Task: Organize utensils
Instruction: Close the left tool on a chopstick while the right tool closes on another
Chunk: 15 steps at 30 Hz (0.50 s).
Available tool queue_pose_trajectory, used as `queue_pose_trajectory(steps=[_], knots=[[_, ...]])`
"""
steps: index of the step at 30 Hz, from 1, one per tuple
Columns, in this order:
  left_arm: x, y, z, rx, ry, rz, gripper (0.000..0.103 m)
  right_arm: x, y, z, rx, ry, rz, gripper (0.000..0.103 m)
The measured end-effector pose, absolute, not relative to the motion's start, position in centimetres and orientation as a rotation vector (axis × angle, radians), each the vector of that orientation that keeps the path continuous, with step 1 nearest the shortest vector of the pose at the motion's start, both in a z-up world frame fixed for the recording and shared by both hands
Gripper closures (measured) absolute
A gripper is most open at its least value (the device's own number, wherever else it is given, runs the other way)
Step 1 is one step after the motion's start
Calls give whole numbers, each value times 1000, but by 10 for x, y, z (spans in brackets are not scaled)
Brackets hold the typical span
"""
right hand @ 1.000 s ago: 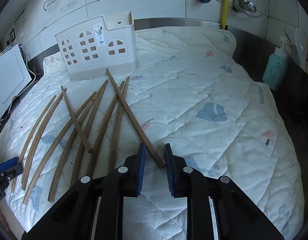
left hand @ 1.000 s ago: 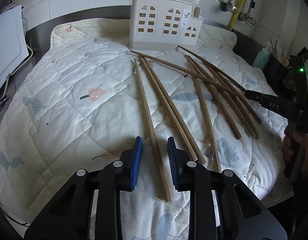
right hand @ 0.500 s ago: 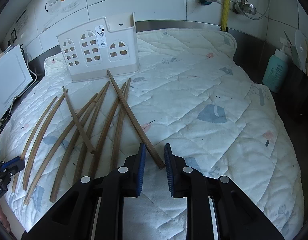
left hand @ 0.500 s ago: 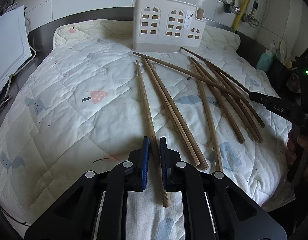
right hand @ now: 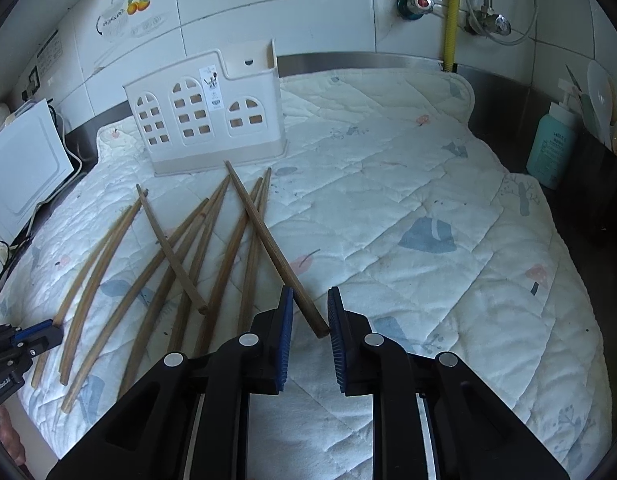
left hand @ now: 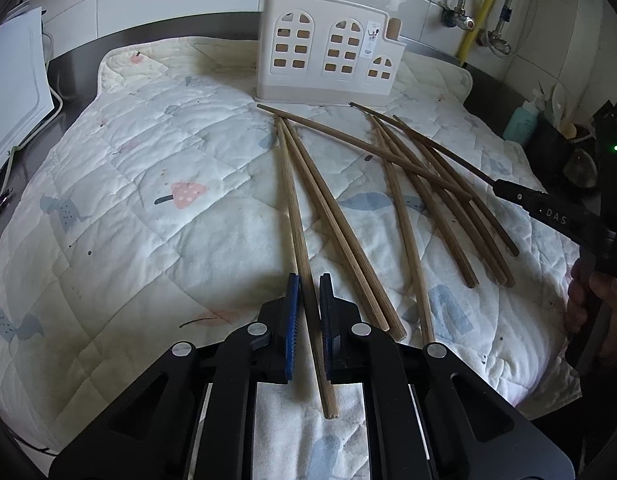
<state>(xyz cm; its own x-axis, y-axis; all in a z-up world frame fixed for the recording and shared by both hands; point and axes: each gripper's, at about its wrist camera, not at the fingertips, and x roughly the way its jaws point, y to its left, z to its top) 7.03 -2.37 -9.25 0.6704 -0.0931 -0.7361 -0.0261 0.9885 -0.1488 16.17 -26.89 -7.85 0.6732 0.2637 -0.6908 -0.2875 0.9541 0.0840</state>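
Several long wooden chopsticks (left hand: 412, 184) lie fanned on a white quilted mat (left hand: 148, 220), in front of a white utensil holder (left hand: 328, 60) with window cut-outs. My left gripper (left hand: 308, 292) is shut on the leftmost chopstick (left hand: 294, 216) near its thick end. In the right wrist view my right gripper (right hand: 310, 304) is open, its jaws on either side of the thick end of the rightmost chopstick (right hand: 268, 240). The holder (right hand: 208, 112) stands behind the chopsticks there too.
A teal soap bottle (right hand: 552, 148) stands at the mat's right edge. A white appliance (right hand: 20, 168) with a cable sits at the left. Pipes and a yellow hose (right hand: 452, 12) run down the tiled wall. The right gripper's body (left hand: 556, 216) shows in the left view.
My left gripper closed from open onto the leftmost chopstick. My right gripper moved forward slightly, so the rightmost chopstick's end sits between its open jaws.
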Motion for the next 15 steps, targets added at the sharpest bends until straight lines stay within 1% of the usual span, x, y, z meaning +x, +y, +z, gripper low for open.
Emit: queue_pose_trajectory(steps=[8, 13, 15], knots=[[66, -19, -81, -143, 802, -34, 99, 146, -268, -53, -24, 698, 325, 91], [61, -18, -65, -112, 776, -45, 99, 139, -269, -34, -8, 656, 332, 96], [59, -15, -58, -116, 766, -57, 99, 136, -268, -27, -12, 638, 332, 96]])
